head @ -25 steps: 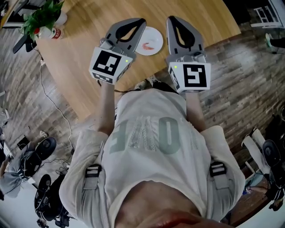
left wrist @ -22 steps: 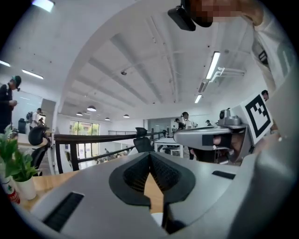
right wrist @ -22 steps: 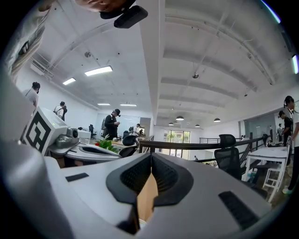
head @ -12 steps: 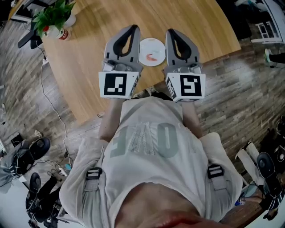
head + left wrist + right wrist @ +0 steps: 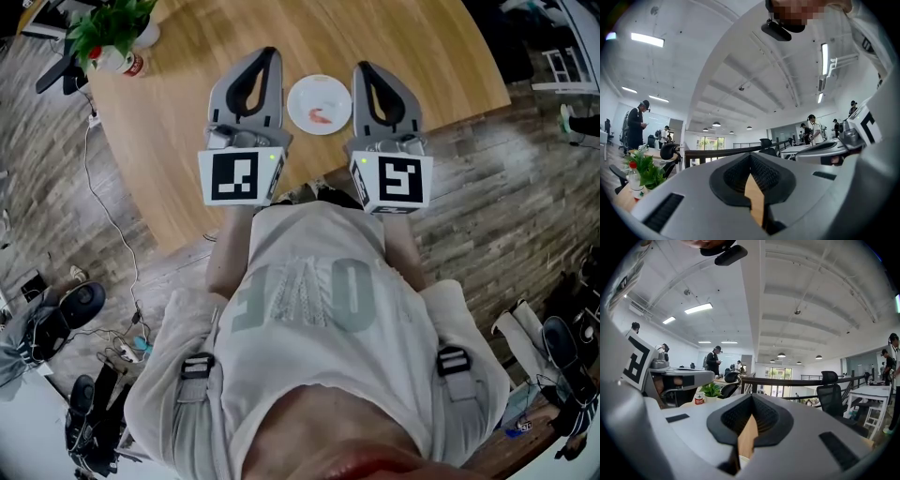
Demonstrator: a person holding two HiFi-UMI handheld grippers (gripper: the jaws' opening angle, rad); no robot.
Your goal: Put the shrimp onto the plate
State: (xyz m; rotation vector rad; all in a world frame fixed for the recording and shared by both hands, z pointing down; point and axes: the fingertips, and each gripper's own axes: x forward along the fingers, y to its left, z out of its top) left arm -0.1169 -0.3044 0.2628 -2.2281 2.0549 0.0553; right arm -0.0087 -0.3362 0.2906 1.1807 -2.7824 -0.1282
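On the white plate (image 5: 323, 89), the shrimp (image 5: 321, 116) already lies, its long axis seemingly running left to right. The plate rests on the wooden table (image 5: 178, 112), flanked by the left claw (image 5: 264, 56) and right claw (image 5: 367, 69), both about equally near. Each claw is closed with nothing gripped. Neither claw view shows the shrimp, and it is too small for detail.

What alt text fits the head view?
A shrimp lies on a white plate on a wooden table, between the shut left claw and shut right claw. A person holds both from the table's edge; a potted plant sits far left.
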